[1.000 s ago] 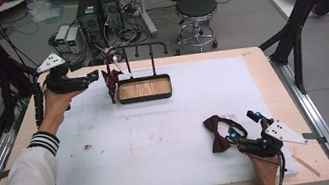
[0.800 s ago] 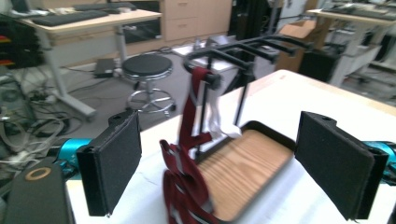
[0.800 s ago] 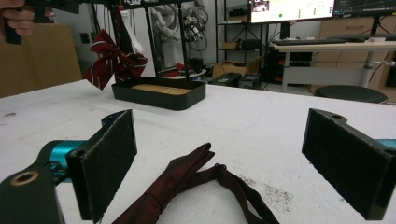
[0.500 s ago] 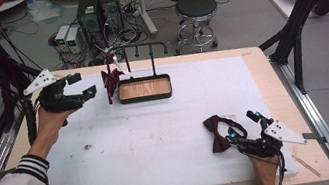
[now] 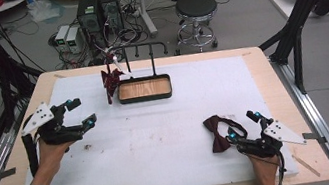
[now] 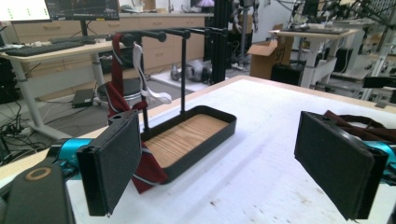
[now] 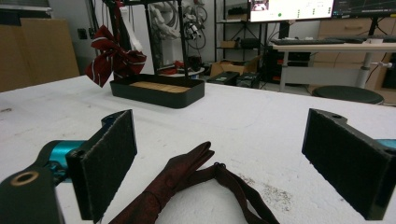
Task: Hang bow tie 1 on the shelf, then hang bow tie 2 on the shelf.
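- Right hand-held gripper (image 5: 245, 133) sits low, jaws spread wide and holding nothing, the dark red bow tie (image 5: 217, 133) lying flat on the desk (image 5: 171, 142) right between them, lined up for a pinch.
- Left hand-held gripper (image 5: 77, 113) hovers released, holding nothing, facing the stand (image 5: 141, 71).
- A striped bow tie (image 5: 111, 80) hangs there already, above the wooden tray (image 5: 145, 89).

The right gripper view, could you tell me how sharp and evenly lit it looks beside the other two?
Right gripper view: the dark red bow tie is fairly sharp, the near pads soft, the monitor behind blown out. Left gripper view: soft overall, the striped tie on the rack readable. High view: even, diffuse light, faint shadows on the white mat, coarse detail.
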Action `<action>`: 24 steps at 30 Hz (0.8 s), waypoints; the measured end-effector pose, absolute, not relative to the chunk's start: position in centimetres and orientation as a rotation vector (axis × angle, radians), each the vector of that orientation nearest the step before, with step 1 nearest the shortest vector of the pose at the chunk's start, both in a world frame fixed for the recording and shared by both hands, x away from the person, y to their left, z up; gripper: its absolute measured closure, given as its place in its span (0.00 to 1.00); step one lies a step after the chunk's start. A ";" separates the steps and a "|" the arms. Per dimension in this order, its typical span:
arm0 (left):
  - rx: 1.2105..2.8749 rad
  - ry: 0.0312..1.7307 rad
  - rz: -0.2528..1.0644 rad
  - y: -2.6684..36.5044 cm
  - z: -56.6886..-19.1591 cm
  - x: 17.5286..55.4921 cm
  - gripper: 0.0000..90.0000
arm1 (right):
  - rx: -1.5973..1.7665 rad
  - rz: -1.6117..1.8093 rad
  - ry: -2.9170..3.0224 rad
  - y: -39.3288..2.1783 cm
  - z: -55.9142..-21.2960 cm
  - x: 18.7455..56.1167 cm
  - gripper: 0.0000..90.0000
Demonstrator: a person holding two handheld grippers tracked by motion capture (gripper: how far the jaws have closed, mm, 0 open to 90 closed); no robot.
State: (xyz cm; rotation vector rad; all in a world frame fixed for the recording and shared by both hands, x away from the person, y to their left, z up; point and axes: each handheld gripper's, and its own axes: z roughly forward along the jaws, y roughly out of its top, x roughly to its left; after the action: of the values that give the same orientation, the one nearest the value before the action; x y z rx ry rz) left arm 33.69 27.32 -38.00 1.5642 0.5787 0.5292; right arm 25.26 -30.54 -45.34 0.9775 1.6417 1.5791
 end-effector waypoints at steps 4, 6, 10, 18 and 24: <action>1.552 0.585 0.538 27.5 -39.1 32.7 0.17 | 0.979 1.581 1.638 -30.5 -45.3 25.3 0.10; 1.555 0.588 0.548 27.5 -39.7 32.3 0.17 | 0.977 1.577 1.639 -30.5 -45.3 25.3 0.10; 1.564 0.586 0.558 27.4 -40.8 31.4 0.17 | 0.983 1.576 1.642 -30.5 -45.3 25.2 0.10; 1.558 0.590 0.560 27.5 -42.0 30.6 0.17 | 0.982 1.580 1.639 -30.5 -45.3 25.2 0.10; 1.553 0.585 0.570 27.6 -41.9 30.5 0.17 | 0.979 1.578 1.642 -30.5 -45.3 25.2 0.10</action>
State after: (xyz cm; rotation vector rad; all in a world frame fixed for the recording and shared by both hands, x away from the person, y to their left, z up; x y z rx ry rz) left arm 30.45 27.61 -41.89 1.5532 0.5854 0.5702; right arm 25.19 -30.47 -45.34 0.9792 1.6418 1.5782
